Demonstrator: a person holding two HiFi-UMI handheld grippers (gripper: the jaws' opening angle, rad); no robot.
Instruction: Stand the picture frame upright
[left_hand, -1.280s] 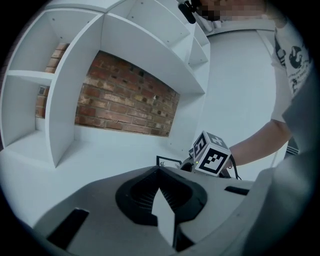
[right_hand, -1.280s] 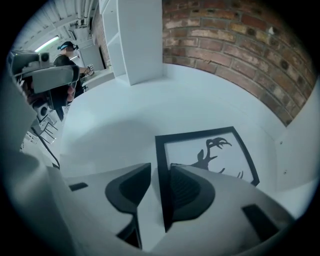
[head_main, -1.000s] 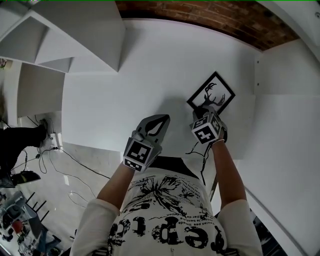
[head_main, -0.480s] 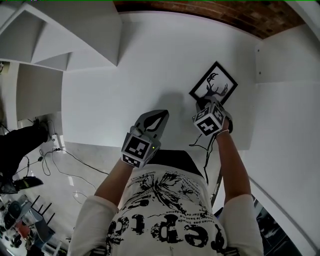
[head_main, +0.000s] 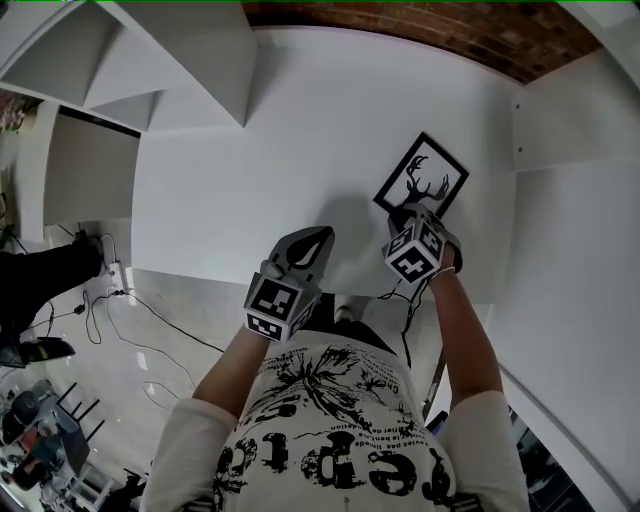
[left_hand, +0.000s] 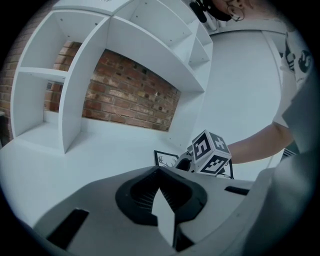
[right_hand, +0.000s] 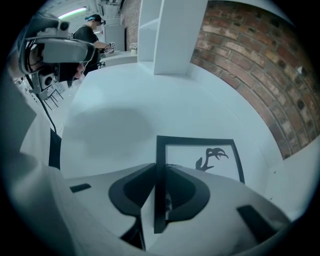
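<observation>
Picture frame (right_hand: 197, 152): near edge hidden behind right gripper (right_hand: 160, 172).
Deer print (right_hand: 214, 158): lower half covered.
Distant person (right_hand: 92, 31): too small to detail.

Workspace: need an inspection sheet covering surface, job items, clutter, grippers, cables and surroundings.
surface: white tabletop, plain.
job's things: black-framed picture with a deer silhouette, lying low on the tabletop at the right, not upright.
clutter: nothing seen.
grippers: right gripper grips the picture's near edge; its jaws have just been closing on it. Left gripper is shut and empty, beside the right one.
cables: thin black cable hangs below the right gripper; loose black cables lie on the floor at left.
surroundings: red brick wall behind, white shelving at left, another person in the background.
</observation>
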